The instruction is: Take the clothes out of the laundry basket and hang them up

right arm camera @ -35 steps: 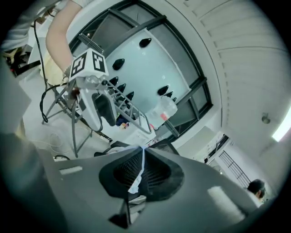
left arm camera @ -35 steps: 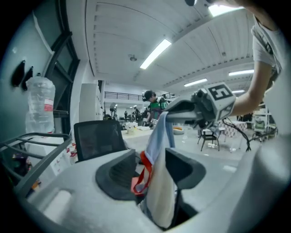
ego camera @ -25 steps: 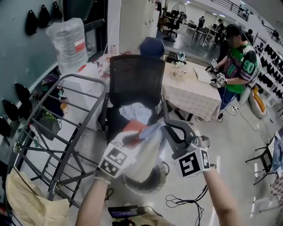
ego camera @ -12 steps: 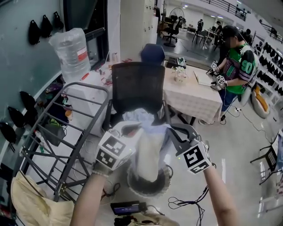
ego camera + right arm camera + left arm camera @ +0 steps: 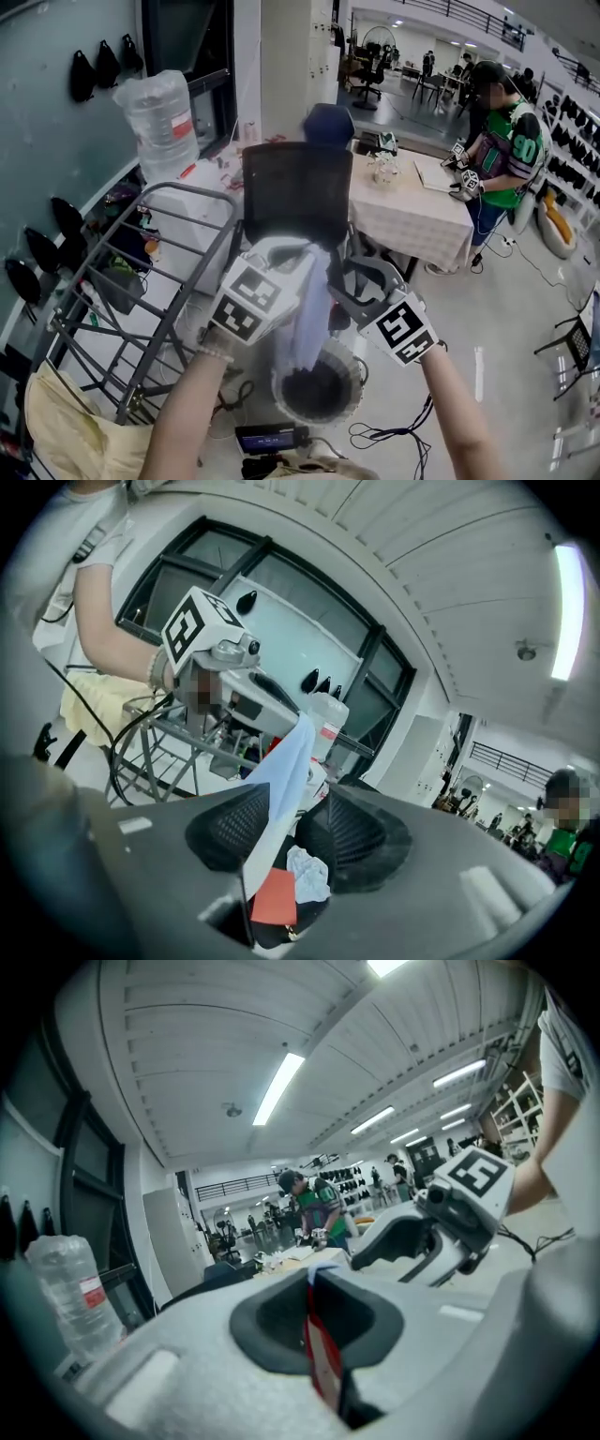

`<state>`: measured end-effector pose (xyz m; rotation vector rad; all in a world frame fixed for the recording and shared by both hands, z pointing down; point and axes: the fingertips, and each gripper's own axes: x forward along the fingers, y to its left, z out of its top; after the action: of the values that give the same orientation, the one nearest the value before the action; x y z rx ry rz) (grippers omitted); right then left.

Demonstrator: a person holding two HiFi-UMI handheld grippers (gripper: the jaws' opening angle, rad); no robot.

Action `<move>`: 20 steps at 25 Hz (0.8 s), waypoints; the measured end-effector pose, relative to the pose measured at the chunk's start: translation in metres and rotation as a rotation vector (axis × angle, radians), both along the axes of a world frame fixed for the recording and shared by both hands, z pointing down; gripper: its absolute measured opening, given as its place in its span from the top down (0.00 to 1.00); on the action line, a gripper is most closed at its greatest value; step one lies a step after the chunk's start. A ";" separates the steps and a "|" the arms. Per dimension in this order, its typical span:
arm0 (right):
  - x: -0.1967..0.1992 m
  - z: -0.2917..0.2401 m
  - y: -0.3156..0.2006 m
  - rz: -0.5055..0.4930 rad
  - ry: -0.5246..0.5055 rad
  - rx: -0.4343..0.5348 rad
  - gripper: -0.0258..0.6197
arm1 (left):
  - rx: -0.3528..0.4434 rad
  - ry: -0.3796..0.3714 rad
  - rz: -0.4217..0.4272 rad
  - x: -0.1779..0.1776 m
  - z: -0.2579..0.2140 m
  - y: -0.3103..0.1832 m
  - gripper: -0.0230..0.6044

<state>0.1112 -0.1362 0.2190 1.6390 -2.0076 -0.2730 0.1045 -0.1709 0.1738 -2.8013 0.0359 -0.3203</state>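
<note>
Currently, a pale blue garment [image 5: 309, 314] is pinched at its top edge by the left gripper [image 5: 292, 255], whose jaws are pressed together on the cloth. In the left gripper view a narrow red-and-white fold is seen clamped between them. The garment is held in the air and hangs straight down above the round laundry basket [image 5: 354, 382], which is set on the floor in front of a black office chair [image 5: 295, 192]. The right gripper [image 5: 339, 286] is held just beside the garment, on its right. Its jaws have just been opening and are spread wide. In the right gripper view the hanging cloth is seen passing between them, close against one jaw, but it is not pressed by the pads. Further down in that view a red piece [image 5: 272, 897] and a crumpled white cloth [image 5: 309, 874] are seen lying on a dark surface. A grey metal drying rack [image 5: 187, 300] is placed to the left of the chair.
</note>
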 end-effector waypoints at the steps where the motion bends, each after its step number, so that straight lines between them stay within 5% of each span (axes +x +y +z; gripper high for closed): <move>1: -0.006 -0.005 -0.005 -0.008 -0.031 0.013 0.67 | 0.006 -0.001 -0.011 -0.001 -0.002 -0.001 0.96; 6: -0.042 -0.020 -0.025 -0.061 -0.177 0.033 0.62 | 0.037 0.006 -0.060 -0.013 -0.016 -0.005 0.96; 9: -0.056 -0.022 -0.038 -0.052 -0.154 0.040 0.63 | 0.052 0.017 -0.096 -0.029 -0.025 -0.009 0.96; 11: -0.055 -0.028 -0.042 -0.021 -0.115 0.060 0.92 | 0.052 0.020 -0.107 -0.038 -0.028 -0.011 0.95; 17: -0.077 -0.049 -0.053 -0.076 -0.057 0.087 0.93 | 0.007 0.067 -0.160 -0.080 -0.027 -0.022 0.93; 20: -0.083 -0.068 -0.054 -0.088 -0.034 0.112 0.93 | -0.058 0.110 -0.175 -0.104 -0.027 -0.021 0.76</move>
<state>0.0284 -0.1906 0.1513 1.6340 -2.1275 -0.3985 0.0003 -0.1915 0.1472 -2.8764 0.3033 -0.2098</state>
